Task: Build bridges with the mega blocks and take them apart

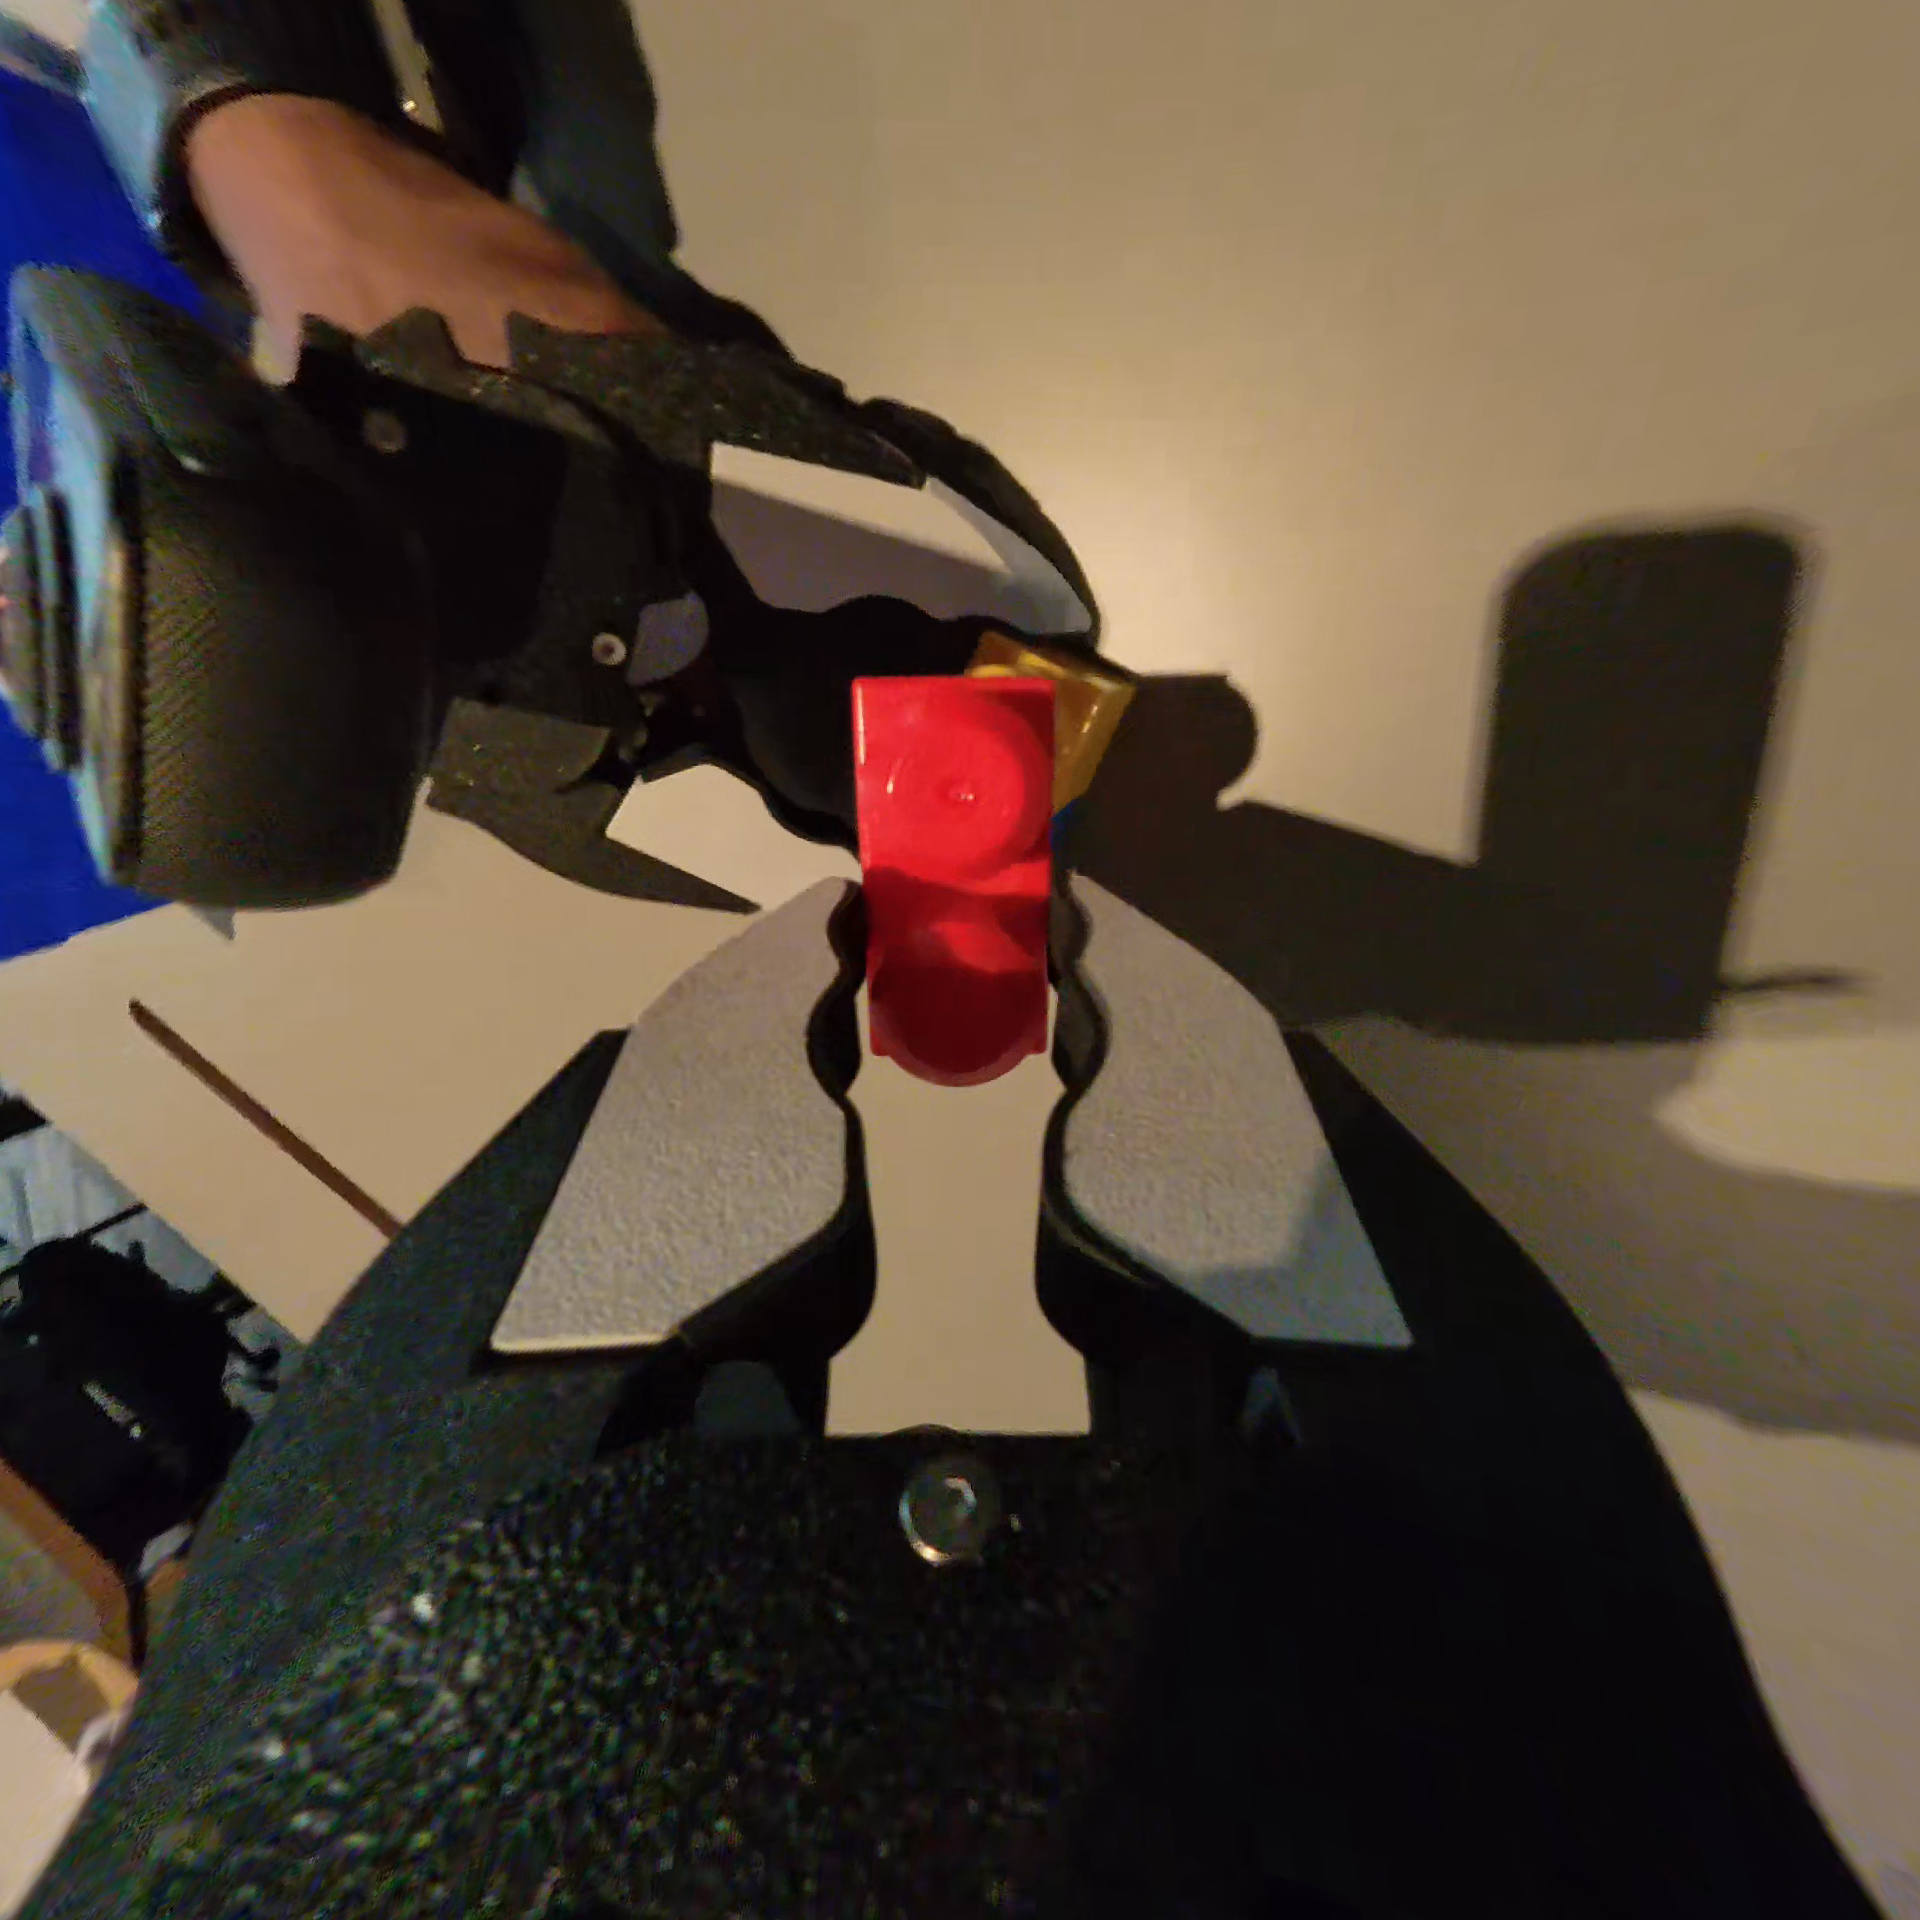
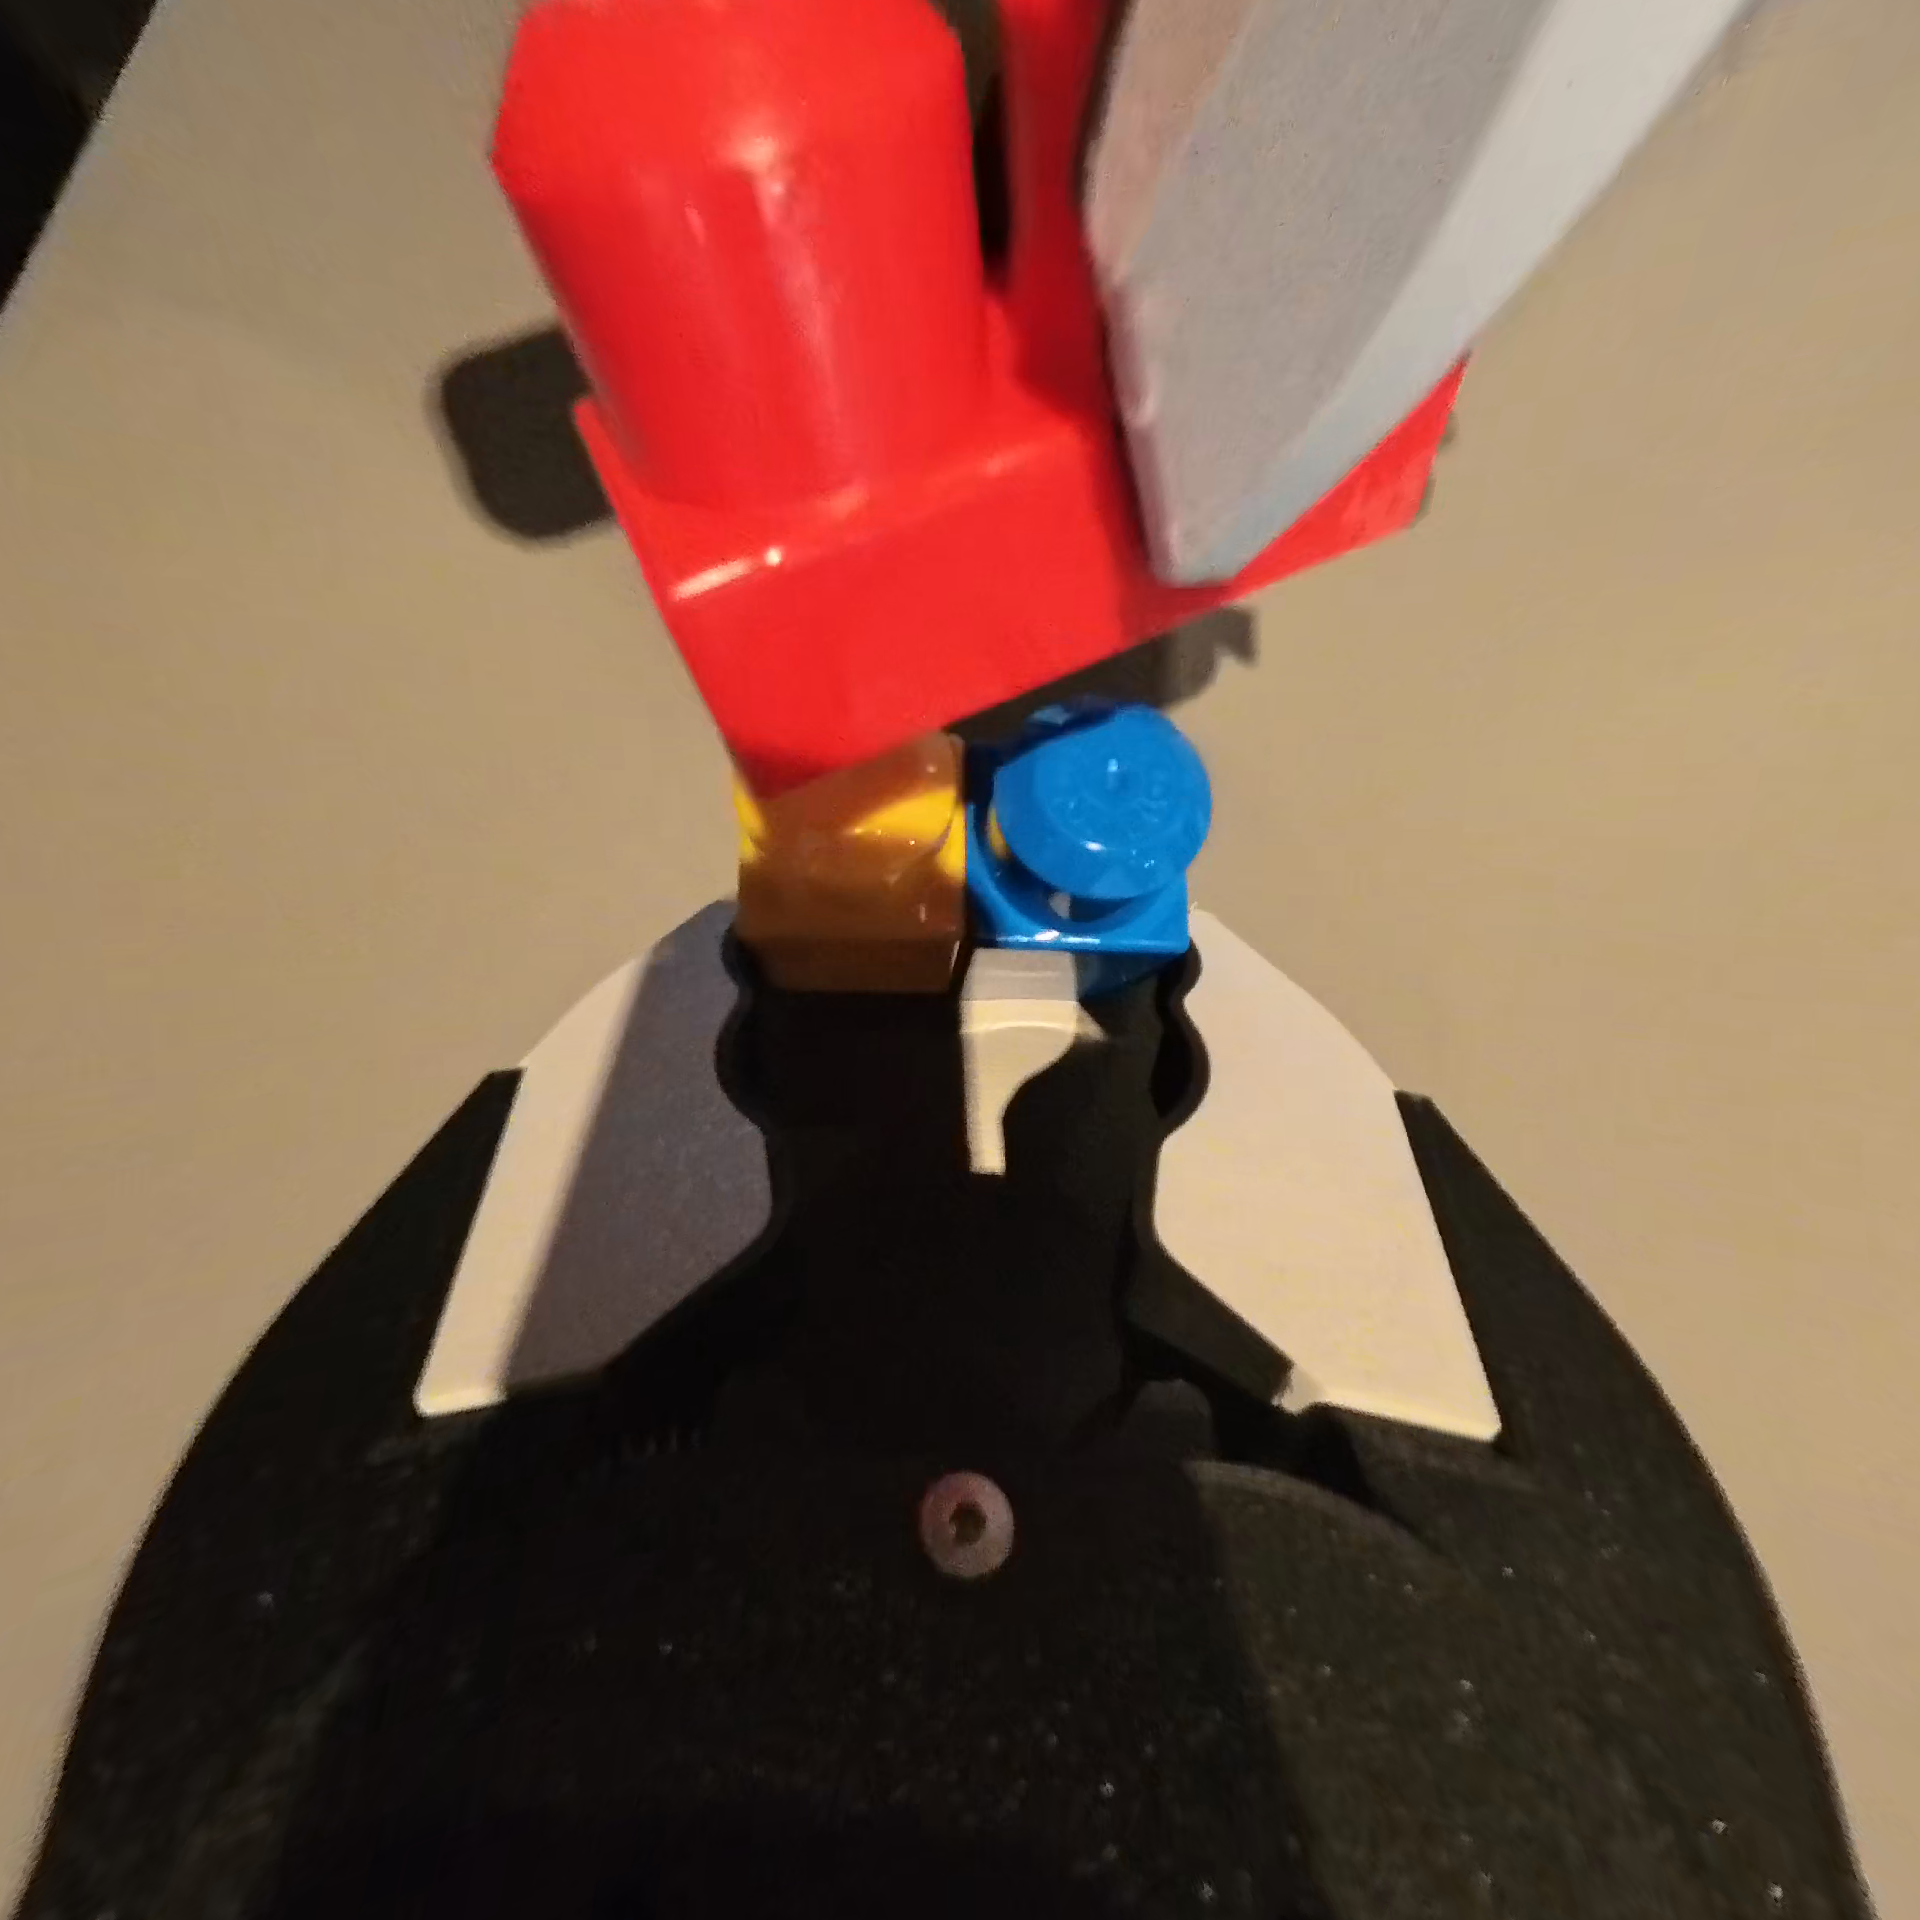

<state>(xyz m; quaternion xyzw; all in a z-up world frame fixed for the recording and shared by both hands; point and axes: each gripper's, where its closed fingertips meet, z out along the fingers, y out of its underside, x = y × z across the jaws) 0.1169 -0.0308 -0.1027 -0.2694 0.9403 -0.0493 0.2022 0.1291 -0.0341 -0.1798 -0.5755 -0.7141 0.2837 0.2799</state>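
Note:
My left gripper is shut on a red two-stud block, held above the beige table. In the right wrist view the red block fills the top, one grey finger of the left gripper across it. My right gripper is shut on a yellow block and a blue block side by side. The red block's lower corner touches the yellow block. In the left wrist view the right gripper comes from the upper left, held by a hand, with the yellow block showing behind the red one.
The beige tabletop carries dark shadows of the grippers on the right. Its left edge drops off to a floor with dark clutter. A blue surface is at the far left. There is about 8 cm between the tips of the two grippers.

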